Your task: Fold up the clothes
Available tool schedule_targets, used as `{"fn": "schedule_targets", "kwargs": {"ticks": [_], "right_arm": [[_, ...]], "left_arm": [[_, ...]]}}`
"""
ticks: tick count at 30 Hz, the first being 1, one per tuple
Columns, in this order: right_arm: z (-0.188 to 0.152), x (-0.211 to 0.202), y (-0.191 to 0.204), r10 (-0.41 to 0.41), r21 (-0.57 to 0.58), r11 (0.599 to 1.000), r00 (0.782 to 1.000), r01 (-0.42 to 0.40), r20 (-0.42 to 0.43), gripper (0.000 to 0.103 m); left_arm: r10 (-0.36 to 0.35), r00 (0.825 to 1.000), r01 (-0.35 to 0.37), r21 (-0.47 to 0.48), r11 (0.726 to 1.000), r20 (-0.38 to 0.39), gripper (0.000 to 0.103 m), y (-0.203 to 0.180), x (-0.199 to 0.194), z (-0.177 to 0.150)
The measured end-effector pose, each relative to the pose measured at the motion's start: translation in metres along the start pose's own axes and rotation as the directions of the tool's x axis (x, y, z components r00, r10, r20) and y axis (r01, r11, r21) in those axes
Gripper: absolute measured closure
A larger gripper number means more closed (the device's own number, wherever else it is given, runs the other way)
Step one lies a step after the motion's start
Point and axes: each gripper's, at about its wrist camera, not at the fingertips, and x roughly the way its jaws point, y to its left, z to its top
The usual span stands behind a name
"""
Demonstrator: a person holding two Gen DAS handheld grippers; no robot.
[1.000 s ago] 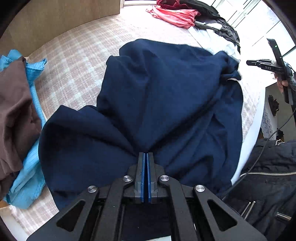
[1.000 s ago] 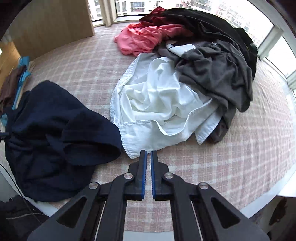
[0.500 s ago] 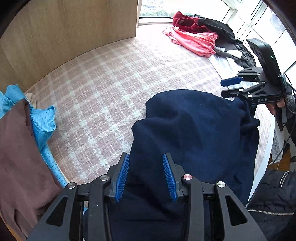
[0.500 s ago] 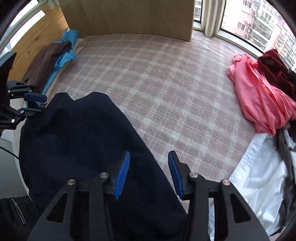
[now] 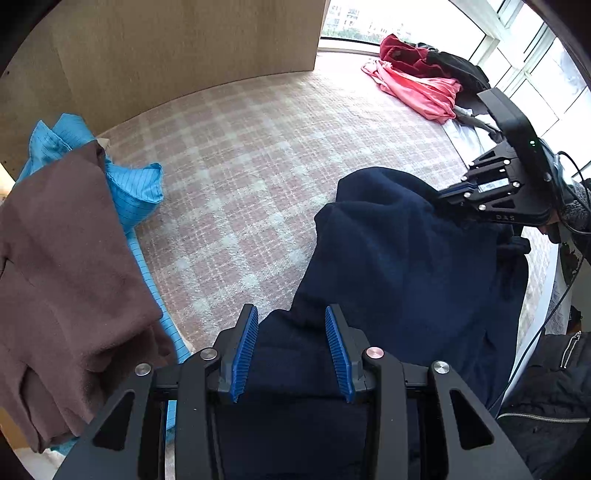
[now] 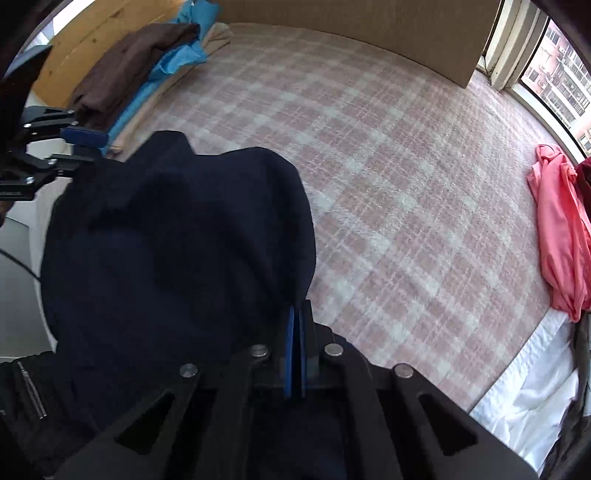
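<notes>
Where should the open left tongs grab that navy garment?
On the rumpled near edge of the navy garment, coming down from above. A ridge of cloth already stands between the left tongs, while the shut right tongs pinch the opposite edge.

Both wrist cams are looking steeply down along their fingers, sitting close over the navy garment (image 5: 406, 266) on the plaid bed cover (image 5: 240, 177). Left cam is facing the window end, right cam the wooden wall (image 6: 351, 22); both are sharing the garment, cover and pink clothes (image 6: 561, 229), each catching the other gripper.
</notes>
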Motion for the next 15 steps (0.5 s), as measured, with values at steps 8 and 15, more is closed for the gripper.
{"fn": "schedule_targets", "kwargs": {"ticks": [8,15], "right_arm": [[-0.112,-0.127,0.015,-0.019,0.135,0.991,0.991,0.001,0.133,0.101],[-0.215,-0.079,-0.018,0.013,0.394,0.919,0.999,0.002,-0.035,0.101]], "left_arm": [[0.017,0.999,-0.014,0.062,0.998,-0.049,0.066,-0.007,-0.001,-0.007],[-0.045,0.993,0.06,0.135,0.989,-0.112,0.061,-0.034,0.016,-0.003]]}}
